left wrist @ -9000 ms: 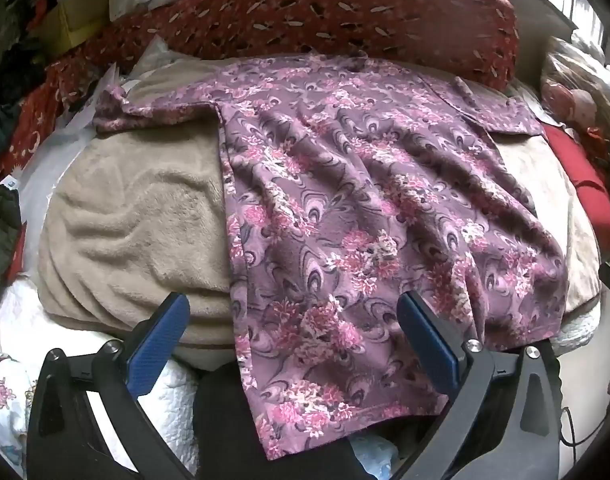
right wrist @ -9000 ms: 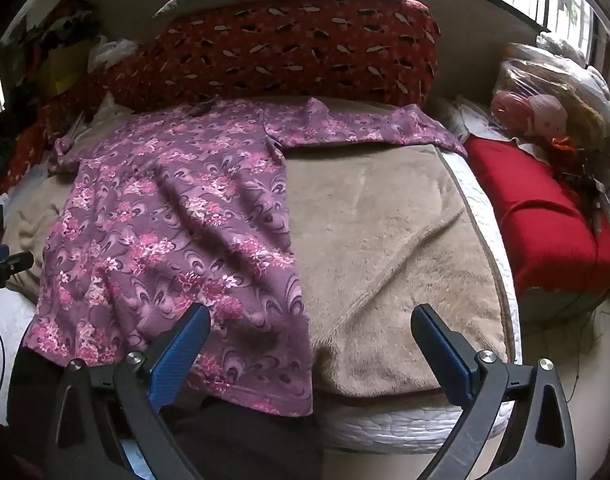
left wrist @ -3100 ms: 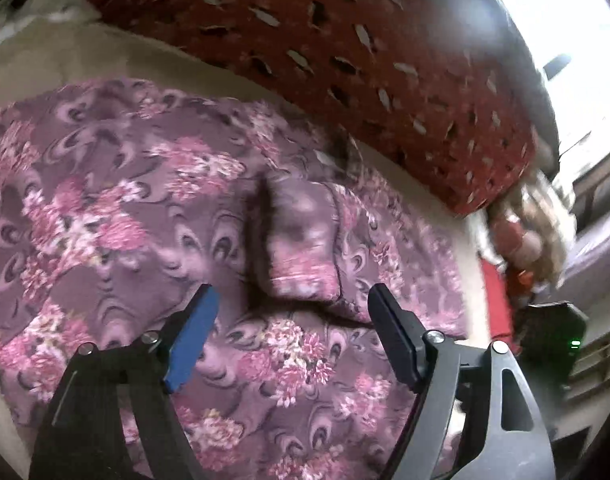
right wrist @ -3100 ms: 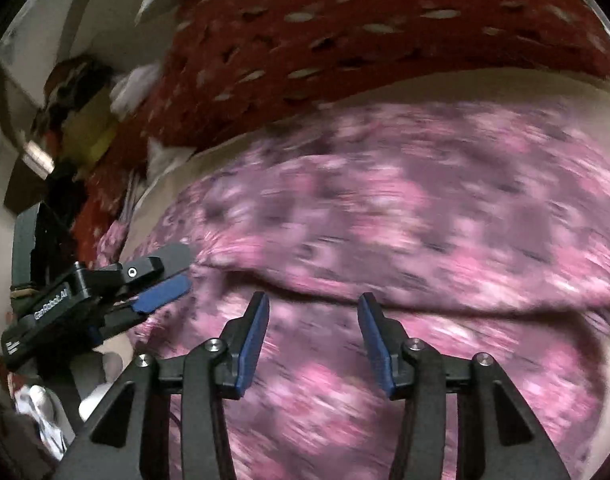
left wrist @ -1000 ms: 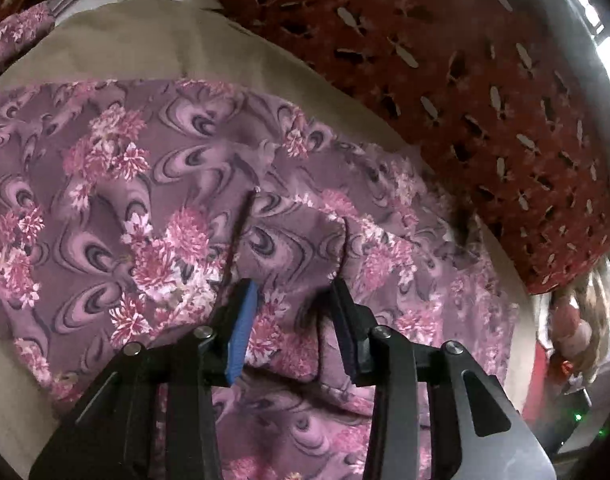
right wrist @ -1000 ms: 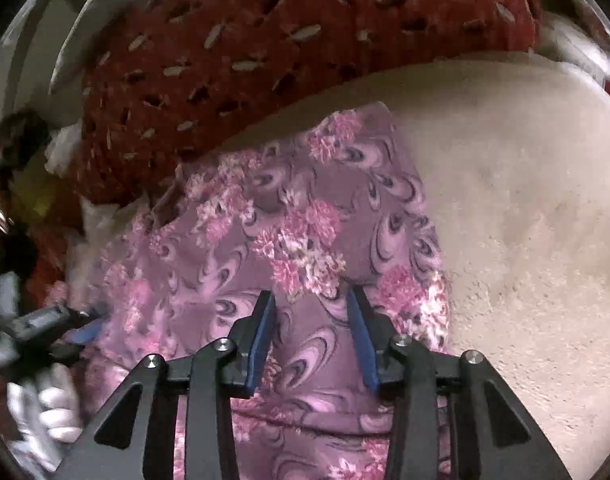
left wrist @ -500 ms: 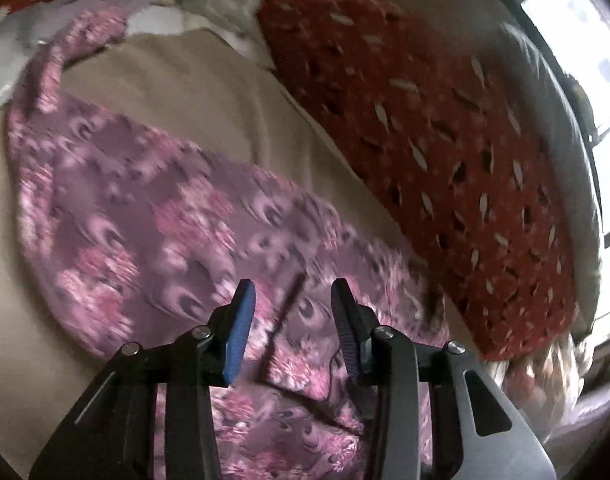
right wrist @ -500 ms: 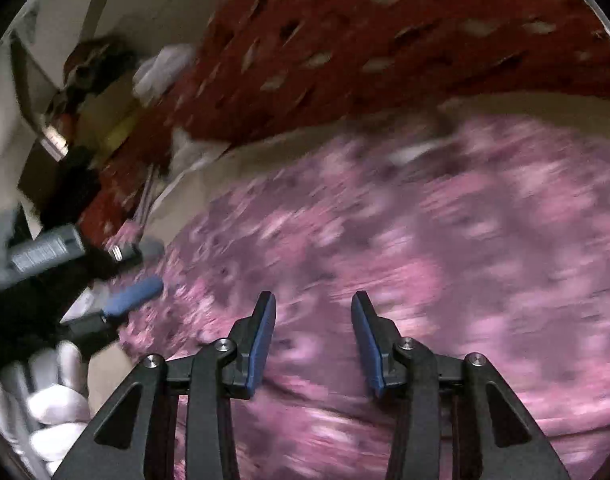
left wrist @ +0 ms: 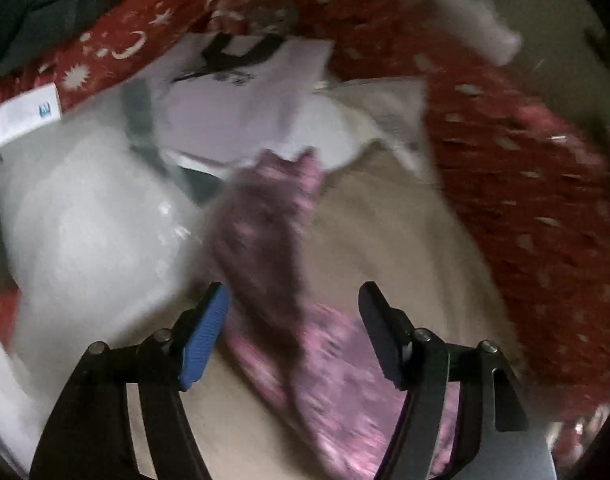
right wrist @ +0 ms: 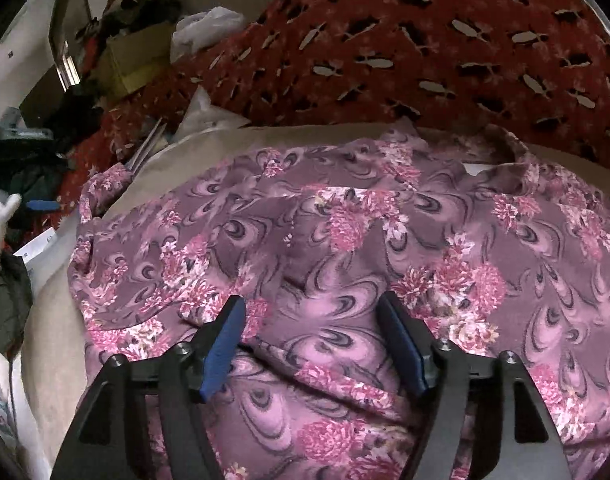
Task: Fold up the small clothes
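A purple floral top lies on a beige fleece blanket; one sleeve is folded across its body. My right gripper is open just above the folded cloth, holding nothing. In the blurred left wrist view, the top's other sleeve stretches away over the blanket. My left gripper is open, its jaws either side of that sleeve and not closed on it.
A red patterned bolster runs along the far side of the bed. White clothes and plastic bags lie beyond the sleeve end. A cardboard box and dark clothes pile up at the far left.
Both grippers have opened wider. The left one swung left to the free sleeve at the bed's edge. The right one let go of the folded sleeve, which now lies across the body.
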